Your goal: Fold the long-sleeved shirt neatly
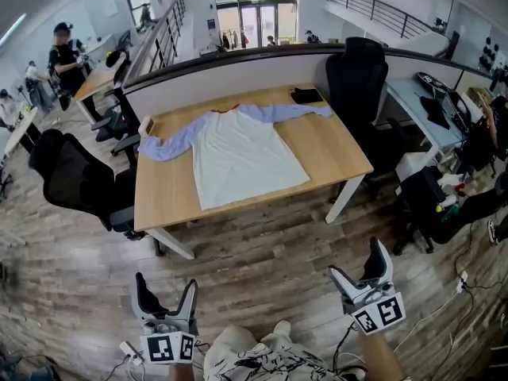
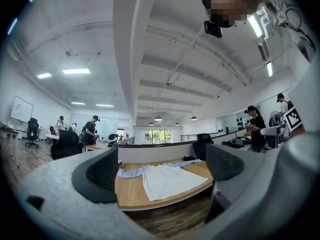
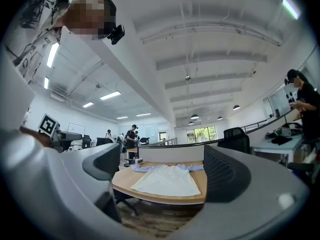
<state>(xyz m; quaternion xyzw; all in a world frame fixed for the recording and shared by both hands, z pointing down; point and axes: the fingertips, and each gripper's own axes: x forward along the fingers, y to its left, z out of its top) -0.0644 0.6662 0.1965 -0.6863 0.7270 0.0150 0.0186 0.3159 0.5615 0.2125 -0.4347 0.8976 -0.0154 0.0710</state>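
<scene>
The shirt (image 1: 238, 153) is laid flat on the wooden table (image 1: 167, 201), white body toward the near edge. Its pale blue sleeves are spread out to either side along the far edge, and a thin red trim is seen at the collar. A small black thing (image 1: 306, 95) is set just beyond the right sleeve's end; what it is cannot be made out. The left gripper (image 1: 166, 286) and right gripper (image 1: 357, 260) are held low over the floor, well short of the table. Both sets of fingers are spread wide, with nothing held between them. The person is cut off at the bottom edge.
</scene>
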